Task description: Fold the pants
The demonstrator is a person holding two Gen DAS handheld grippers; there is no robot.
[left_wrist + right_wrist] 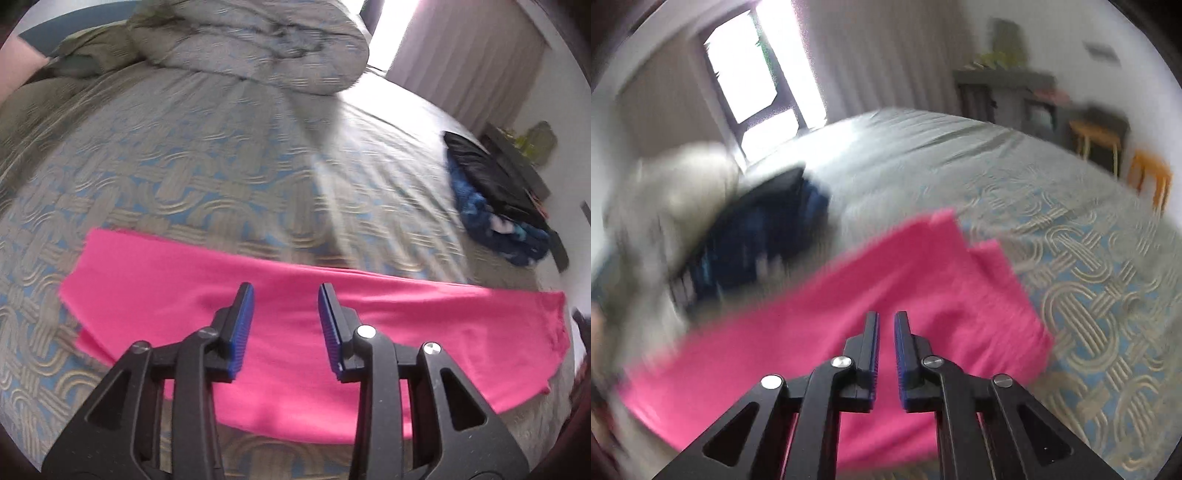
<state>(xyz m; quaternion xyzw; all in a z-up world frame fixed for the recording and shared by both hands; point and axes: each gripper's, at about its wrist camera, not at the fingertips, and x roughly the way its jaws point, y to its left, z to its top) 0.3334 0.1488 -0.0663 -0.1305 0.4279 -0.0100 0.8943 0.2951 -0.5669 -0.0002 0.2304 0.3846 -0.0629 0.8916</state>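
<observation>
Fingers of the left gripper (285, 290) stood apart above the pink pants (295, 314), gripping nothing. The right gripper (885, 319) was nearly closed and empty over the same pants (923, 280). They lay flat along the near edge of the patterned bedspread (184, 166), dark clothes (491, 195) piled well apart.

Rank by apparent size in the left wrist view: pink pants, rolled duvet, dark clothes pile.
1. pink pants
2. rolled duvet, though it lies farther away, so its true size is unsure
3. dark clothes pile
</observation>
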